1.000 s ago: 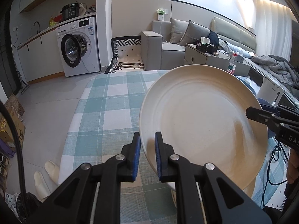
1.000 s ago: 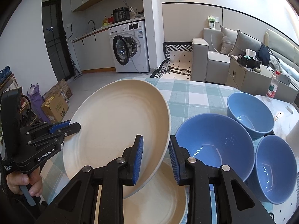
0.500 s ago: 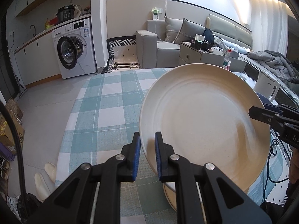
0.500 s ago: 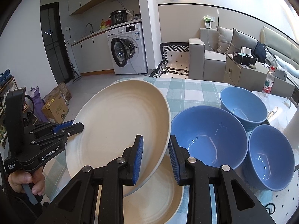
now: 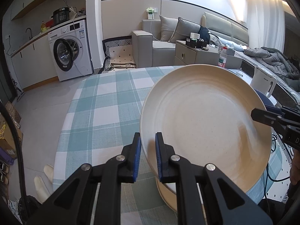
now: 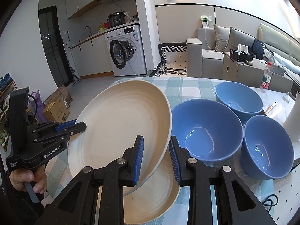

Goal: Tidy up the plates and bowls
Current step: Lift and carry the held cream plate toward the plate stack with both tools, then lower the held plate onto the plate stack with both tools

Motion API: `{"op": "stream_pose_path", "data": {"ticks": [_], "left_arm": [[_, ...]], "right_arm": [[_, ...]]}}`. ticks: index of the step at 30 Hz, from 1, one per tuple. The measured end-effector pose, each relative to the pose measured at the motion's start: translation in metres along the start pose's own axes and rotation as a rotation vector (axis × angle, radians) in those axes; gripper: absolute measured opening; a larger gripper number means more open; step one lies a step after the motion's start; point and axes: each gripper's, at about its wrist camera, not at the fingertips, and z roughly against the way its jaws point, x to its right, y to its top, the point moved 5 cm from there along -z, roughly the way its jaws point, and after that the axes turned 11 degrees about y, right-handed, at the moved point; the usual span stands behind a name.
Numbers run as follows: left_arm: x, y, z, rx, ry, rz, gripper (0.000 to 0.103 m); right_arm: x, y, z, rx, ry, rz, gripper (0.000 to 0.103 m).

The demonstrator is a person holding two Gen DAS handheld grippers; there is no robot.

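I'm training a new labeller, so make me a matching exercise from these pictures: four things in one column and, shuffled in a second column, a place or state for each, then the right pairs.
Things:
1. Raised cream plate
2. Lower cream plate
3. Large blue bowl
4. Washing machine

Places or states:
A. Flat on the checked tablecloth, under another plate
B. On the floor by the kitchen counter, door open
C. Tilted, rim clamped by left tongs and right tongs
D. Empty, on the table just right of the plates

Pairs: 1-C, 2-A, 3-D, 4-B

Three blue bowls (image 6: 206, 131) crowd the right; checked tablecloth (image 5: 105, 116) leftward lies bare.
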Motion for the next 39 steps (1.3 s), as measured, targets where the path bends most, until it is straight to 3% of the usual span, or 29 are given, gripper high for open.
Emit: {"op": "stream_pose_path", "data": {"ticks": [39], "left_arm": [[0.025, -0.035, -0.01, -0.085, -0.002, -0.097, 0.012]], "right_arm": [[0.021, -0.061, -0.003, -0.076, 0.0, -0.066, 0.029]]}}
